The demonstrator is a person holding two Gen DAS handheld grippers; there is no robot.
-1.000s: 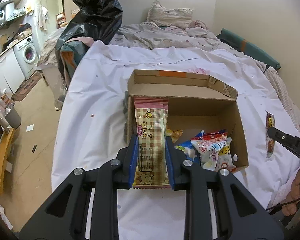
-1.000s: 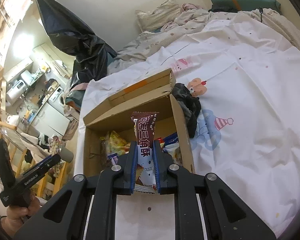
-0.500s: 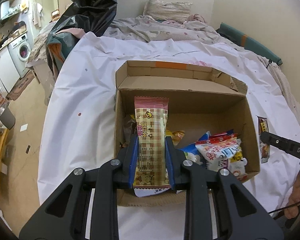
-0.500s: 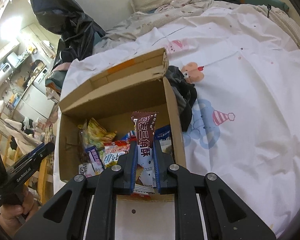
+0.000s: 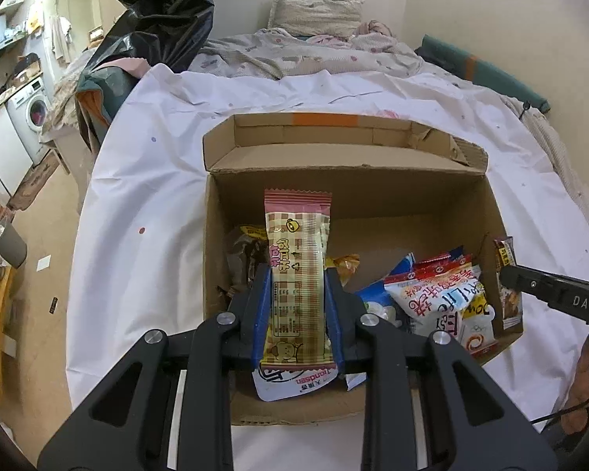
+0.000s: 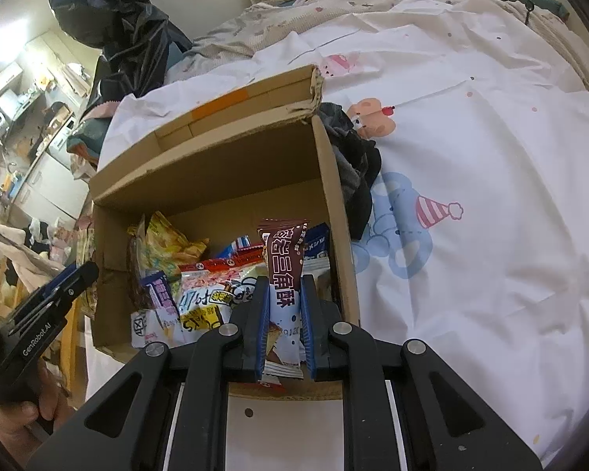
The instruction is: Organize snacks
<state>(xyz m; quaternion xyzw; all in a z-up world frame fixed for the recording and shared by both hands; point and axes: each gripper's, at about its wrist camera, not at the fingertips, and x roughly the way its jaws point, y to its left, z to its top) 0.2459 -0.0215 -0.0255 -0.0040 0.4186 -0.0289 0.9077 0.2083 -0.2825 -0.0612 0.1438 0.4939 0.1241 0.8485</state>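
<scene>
An open cardboard box point(image 5: 491, 212) point(image 6: 333, 180) sits on the white bed sheet with several snack packets inside. My left gripper point(image 5: 296, 274) is shut on a pink checked snack packet point(image 5: 297, 259), held upright over the box's near left part. My right gripper point(image 6: 284, 284) is shut on a brown and white snack packet point(image 6: 283, 271), held over the box's right side beside its wall. Each gripper shows at the edge of the other's view: the right one in the left wrist view point(image 5: 553, 298), the left one in the right wrist view point(image 6: 47, 302).
A dark cloth point(image 6: 353, 165) lies against the box's right wall. A black plastic bag point(image 5: 157, 11) hangs at the bed's far left corner. Pillows and a rumpled blanket point(image 5: 314, 39) lie at the head. The floor and a washing machine point(image 5: 31, 110) are to the left.
Both grippers have moved forward and down over the box, each still holding its packet. The box now fills more of both views.
</scene>
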